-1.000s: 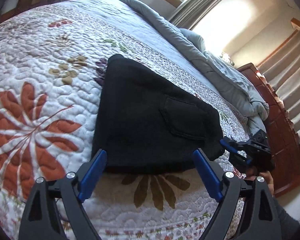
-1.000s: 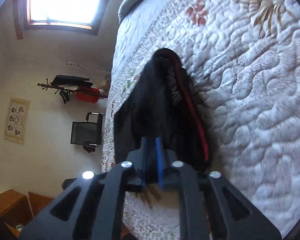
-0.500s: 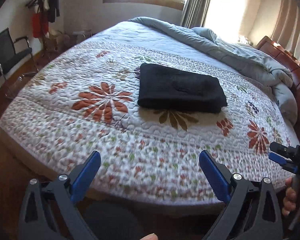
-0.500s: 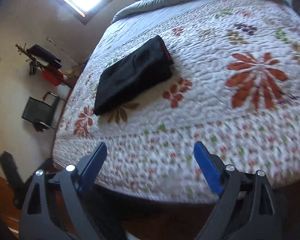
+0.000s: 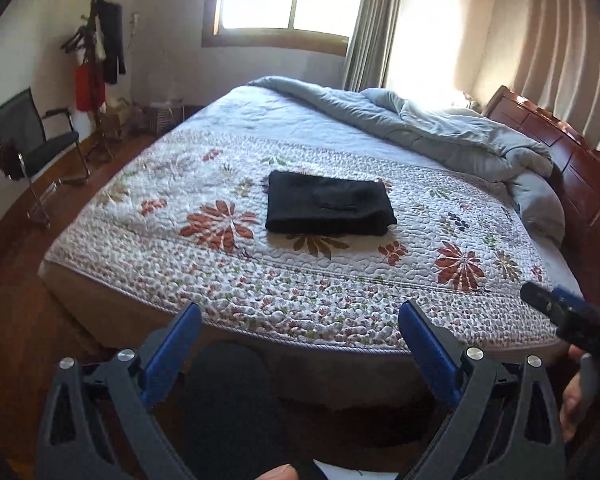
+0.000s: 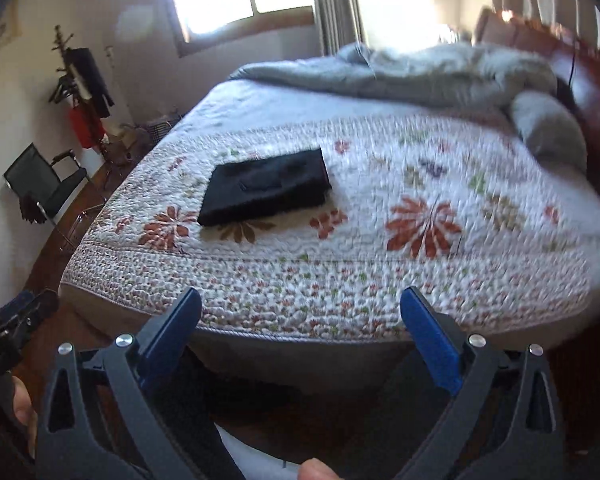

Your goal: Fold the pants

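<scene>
Now the pants [image 5: 329, 209] lie folded in a flat black rectangle on the bed [image 5: 340, 300], near the middle of its foot edge, while the left tool [image 5: 298, 338] and right tool [image 6: 300, 326] hang wide and empty off that edge, so finishing well means leaving the stack untouched.

Both tongs, left [image 5: 300, 344] and right [image 6: 300, 332], are hanging spread wide off the bed's near edge, nothing between their blue pads. The quilt [image 5: 340, 280] is lying bare between that edge and the folded pants [image 5: 328, 209] at frame centre, leaving open room on every side of them. A bunched duvet [image 5: 440, 136] is crowding the upper right, against the headboard [image 5: 572, 160]. A chair [image 5: 32, 136] and coat rack [image 5: 96, 52] are standing at far left, well apart from the bed.
</scene>
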`<state>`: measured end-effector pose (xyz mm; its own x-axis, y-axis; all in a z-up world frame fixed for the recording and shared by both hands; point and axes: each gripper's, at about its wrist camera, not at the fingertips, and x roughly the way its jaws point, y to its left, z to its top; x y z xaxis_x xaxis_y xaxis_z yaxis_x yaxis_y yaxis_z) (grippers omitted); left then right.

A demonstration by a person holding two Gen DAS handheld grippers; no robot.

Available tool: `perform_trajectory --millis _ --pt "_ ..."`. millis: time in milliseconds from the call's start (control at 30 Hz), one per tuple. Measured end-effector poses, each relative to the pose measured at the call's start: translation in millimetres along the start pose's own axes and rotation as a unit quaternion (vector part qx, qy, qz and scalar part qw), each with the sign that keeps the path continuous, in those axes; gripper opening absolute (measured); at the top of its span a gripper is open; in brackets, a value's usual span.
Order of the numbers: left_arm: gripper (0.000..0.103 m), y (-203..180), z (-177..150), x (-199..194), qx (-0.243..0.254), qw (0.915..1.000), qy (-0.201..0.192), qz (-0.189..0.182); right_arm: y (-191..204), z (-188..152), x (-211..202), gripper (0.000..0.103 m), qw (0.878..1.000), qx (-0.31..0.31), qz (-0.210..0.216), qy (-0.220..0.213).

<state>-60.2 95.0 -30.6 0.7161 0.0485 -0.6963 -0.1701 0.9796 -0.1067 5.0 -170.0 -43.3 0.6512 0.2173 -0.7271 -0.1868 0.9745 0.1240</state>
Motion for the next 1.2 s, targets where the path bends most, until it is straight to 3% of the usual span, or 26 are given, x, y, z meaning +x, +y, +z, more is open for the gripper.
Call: perform_trajectory --millis 133,300,500,700,1200 --pt "0.099 -4 3 -39 -0.004 0.9997 -0.025 0.002 26 12 -54 0.099 0.998 -0.037 -0.027 -0.050" --pt "0.099 -7 9 -76 -0.006 0.9990 -0.044 -0.002 41 13 -97 0.099 0.996 -0.058 -0.032 -0.068" --pt "0.099 -14 9 -105 0.000 0.9979 -0.064 0.001 41 6 -120 0.099 0.994 -0.061 -0.043 -0.078" --pt "0.099 -20 6 -96 0.000 0.9983 -0.056 -0.012 40 2 -109 0.099 0.996 -0.062 -0.040 -0.060" --pt "0.099 -25 21 -59 -0.004 0.9995 -0.033 0.001 39 18 -73 0.099 0.997 -0.065 -0.024 -0.043"
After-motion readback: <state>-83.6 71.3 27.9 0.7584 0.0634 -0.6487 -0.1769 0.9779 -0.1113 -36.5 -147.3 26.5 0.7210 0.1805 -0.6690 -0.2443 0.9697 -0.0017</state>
